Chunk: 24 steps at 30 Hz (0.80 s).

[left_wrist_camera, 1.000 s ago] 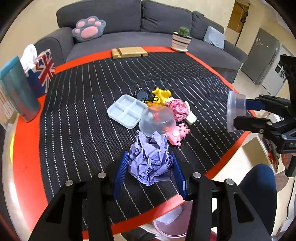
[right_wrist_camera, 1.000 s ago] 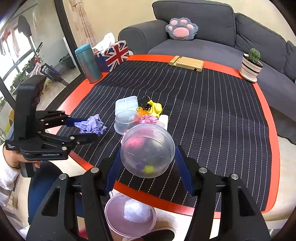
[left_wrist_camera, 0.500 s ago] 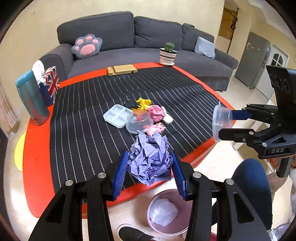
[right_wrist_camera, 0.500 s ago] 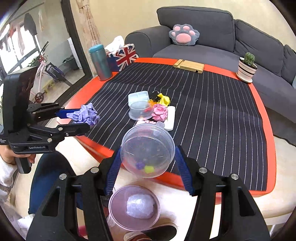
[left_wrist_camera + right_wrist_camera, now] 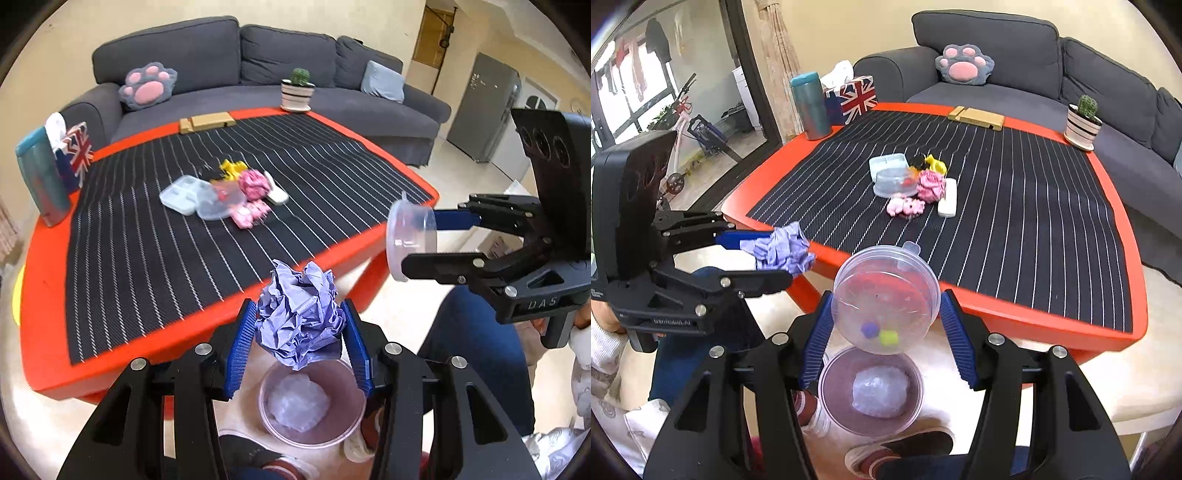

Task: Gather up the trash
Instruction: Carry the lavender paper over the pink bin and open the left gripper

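In the left wrist view, the left gripper (image 5: 299, 341) sits at lower centre with its blue pads clamped on a crumpled purple paper ball (image 5: 298, 318), the ball wedged between both pads and bulging above them. Directly beneath, at bottom centre of the frame, stands the pink bin (image 5: 347, 430) on the floor, already holding one pale wad of wrapping. To the right of that frame the right gripper (image 5: 413, 243) carries a clear plastic cup (image 5: 410, 236) on its side, mouth turned toward the table (image 5: 44, 280). In the right wrist view the same cup fills the centre, pinched across its wall by both pads, with two small pom-poms (image 5: 881, 334) — one purple, one yellow-green — lying loose inside; the bin lies just below it. Both loads appear to be over or near the bin mouth, so release looks like the step in hand. Risks: the paper is light and irregular and may cling to a ribbed pad or fall against the rim and onto the floor; the cup is thin-walled and could pop sideways when let go — and the pom-poms may roll out ahead of it. Dropping both at once over one narrow opening invites a collision. More clutter remains mid-table, uncollected.
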Available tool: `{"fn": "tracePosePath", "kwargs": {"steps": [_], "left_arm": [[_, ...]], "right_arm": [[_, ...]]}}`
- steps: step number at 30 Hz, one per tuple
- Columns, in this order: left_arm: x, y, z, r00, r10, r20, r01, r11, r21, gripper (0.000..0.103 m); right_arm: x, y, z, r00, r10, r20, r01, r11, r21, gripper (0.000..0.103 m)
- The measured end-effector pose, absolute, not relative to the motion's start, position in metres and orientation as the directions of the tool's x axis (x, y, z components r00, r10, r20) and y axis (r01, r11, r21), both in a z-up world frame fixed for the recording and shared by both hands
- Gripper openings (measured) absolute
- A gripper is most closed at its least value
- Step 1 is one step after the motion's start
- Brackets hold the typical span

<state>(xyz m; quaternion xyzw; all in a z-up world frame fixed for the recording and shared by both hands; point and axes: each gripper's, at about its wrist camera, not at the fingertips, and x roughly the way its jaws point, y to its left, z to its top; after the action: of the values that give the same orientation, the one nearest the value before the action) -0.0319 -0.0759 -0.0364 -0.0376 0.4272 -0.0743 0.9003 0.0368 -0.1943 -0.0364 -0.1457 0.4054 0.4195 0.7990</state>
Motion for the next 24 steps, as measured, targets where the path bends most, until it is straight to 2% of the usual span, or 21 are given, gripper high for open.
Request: {"fn": "tracePosePath", "kwargs": {"steps": [12, 13, 14, 16, 24], "left_arm": [[-0.050, -0.104, -0.062, 0.584, -0.218, -0.782, 0.150, 0.976, -0.160, 0.049], [-0.051, -0.105, -0.062, 0.588, -0.218, -0.779, 0.151, 0.976, -0.159, 0.053], [-0.051, -0.106, -0.062, 0.592, -0.213, -0.777, 0.149, 0.977, -0.154, 0.070], [-0.054, -0.107, -0.061, 0.614, -0.204, -0.762, 0.141, 0.979, -0.149, 0.092], [-0.057, -0.098, -0.058, 0.630, -0.185, -0.754, 0.095, 0.982, -0.162, 0.095]], "right_arm": [[0.018, -0.213, -0.045, 0.322, 0.547, -0.773, -0.776, 0.620, 0.116, 0.058], [0.017, -0.215, -0.046, 0.322, 0.547, -0.773, -0.775, 0.621, 0.117, 0.058], [0.016, -0.216, -0.046, 0.321, 0.546, -0.774, -0.774, 0.622, 0.118, 0.058], [0.014, -0.217, -0.047, 0.321, 0.547, -0.774, -0.773, 0.623, 0.120, 0.058], [0.009, -0.221, -0.049, 0.321, 0.553, -0.769, -0.772, 0.623, 0.126, 0.058]]}}
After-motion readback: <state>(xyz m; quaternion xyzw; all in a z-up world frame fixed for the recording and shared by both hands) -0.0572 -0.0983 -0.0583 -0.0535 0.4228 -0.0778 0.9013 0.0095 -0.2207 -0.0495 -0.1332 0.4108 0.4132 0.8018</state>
